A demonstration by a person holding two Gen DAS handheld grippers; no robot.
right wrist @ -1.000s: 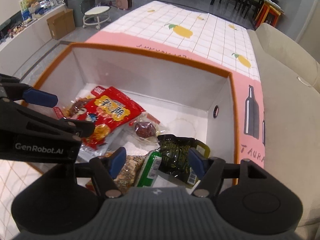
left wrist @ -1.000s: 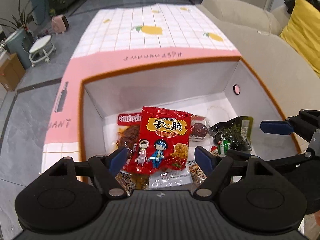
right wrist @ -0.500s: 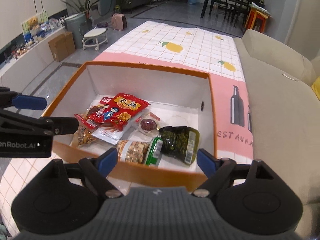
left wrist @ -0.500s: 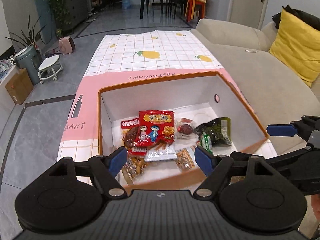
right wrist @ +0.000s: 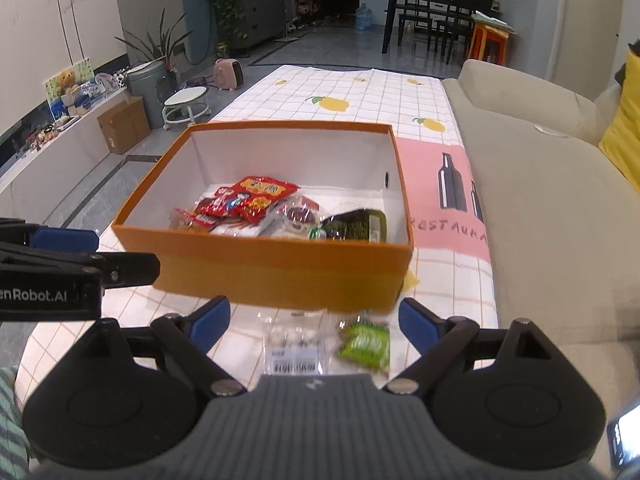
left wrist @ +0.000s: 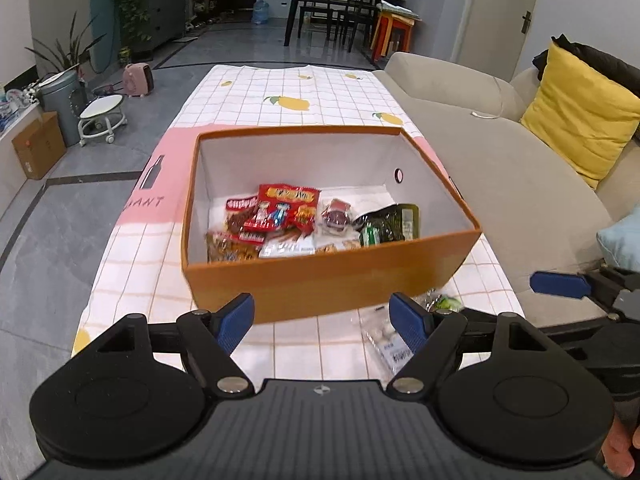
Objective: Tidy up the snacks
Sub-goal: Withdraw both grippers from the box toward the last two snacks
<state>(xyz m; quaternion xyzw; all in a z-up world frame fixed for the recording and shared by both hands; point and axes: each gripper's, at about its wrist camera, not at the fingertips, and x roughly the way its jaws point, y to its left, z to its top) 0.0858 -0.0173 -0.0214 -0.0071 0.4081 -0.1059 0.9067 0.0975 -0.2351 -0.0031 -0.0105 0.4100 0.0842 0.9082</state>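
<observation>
Currently, nearest the cameras: the left gripper point(left wrist: 322, 316) has its blue-padded jaws wide apart with nothing between them. The right gripper point(right wrist: 314, 320) has jaws opening, also empty; no pad touches anything.

Just beyond the right gripper, on the white checked cloth surface point(right wrist: 360, 92), lie two loose snacks not yet boxed. The clear plastic packet with a barcode label point(right wrist: 292, 346) lies left of centre between the right jaws, long axis running roughly away from the camera. The small green crinkled packet point(right wrist: 366, 344) lies just beside it to the right, closer to the right-hand pad. Both sit near the front wall of the box, apart from it as far as I can tell.

In the left wrist view the clear packet point(left wrist: 386, 342) falls at the right-hand jaw and the green one point(left wrist: 442, 302) is half hidden past it. Judgement: the right gripper is the nearer and better aligned for either packet; the left would need to shift right.

Farther on: the orange cardboard box with white interior point(right wrist: 256, 264), open-topped. Inside, a red cartoon-printed bag point(right wrist: 250, 196) on top of other packets, a clear-wrapped dark round sweet point(right wrist: 298, 214), and a dark green seaweed-like pouch point(right wrist: 356, 226) at the right.

Judgement: task mostly done; two packets remain.
</observation>
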